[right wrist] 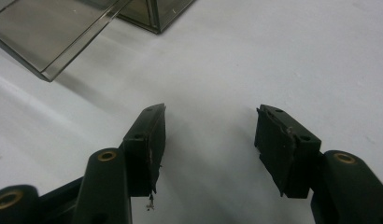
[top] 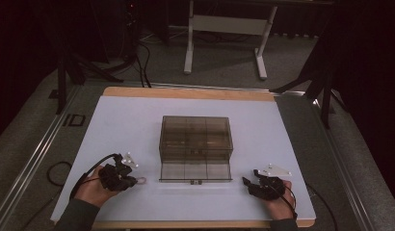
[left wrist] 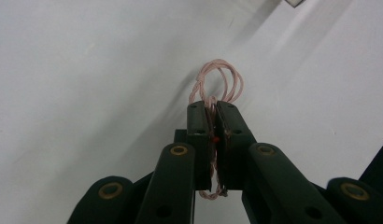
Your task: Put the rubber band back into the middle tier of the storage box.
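Left gripper (top: 133,179) at about 8 o'clock on the white table top (top: 123,125), resting low near the front edge, jaws pointing toward 3 o'clock. Clamped tight on a coil of thin pink twisted cord (left wrist: 216,88); pads pressed together in the left gripper view, cord pinched between them, loops sticking out past the tips at 12 o'clock, a short bit poking out below at 6. Same cord seen from high as a small pale loop (top: 140,181) just off the jaw tips, lying on the table.

Smoky clear plastic box (top: 195,137) at table centre, split into compartments inside, front flap (top: 195,171) dropped open toward 6 o'clock. Cord left of that flap, near but apart.

Right gripper (top: 247,183) at about 4 o'clock, held by a hand, jaws parted roughly halfway, nothing between them, just bare table in the right gripper view. Box corner and flap (right wrist: 54,35) at 11 o'clock there.
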`<state>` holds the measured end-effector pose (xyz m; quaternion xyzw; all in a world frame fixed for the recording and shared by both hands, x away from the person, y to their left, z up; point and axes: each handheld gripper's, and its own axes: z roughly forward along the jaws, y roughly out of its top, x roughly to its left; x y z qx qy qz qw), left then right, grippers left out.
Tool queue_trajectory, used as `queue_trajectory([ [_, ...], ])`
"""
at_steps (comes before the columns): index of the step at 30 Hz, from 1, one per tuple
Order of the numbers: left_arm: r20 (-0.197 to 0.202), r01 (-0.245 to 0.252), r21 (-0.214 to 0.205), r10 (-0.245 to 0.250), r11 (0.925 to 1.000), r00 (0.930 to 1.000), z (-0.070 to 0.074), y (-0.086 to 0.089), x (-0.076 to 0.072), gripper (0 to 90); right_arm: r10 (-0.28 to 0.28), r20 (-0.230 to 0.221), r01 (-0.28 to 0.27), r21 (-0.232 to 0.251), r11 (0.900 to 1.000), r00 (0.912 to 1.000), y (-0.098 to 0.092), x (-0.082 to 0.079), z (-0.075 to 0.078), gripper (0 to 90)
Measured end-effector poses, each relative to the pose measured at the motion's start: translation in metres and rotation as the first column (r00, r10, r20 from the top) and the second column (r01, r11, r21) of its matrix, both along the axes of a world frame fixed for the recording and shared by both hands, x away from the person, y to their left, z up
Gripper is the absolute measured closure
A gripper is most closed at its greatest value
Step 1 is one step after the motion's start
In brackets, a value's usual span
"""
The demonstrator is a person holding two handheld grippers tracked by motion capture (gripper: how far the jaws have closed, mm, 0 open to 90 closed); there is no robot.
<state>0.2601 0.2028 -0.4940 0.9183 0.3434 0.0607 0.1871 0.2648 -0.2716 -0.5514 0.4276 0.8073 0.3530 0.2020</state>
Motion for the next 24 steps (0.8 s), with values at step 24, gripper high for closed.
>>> queue_trajectory([
  [24,0.019,0.036,0.034,-0.036,0.9988,0.9992,0.023,-0.008,0.010,85.4,0.000,-0.001,0.000,0.002,1.0000,1.0000,0.000,0.000,0.000,42.7],
])
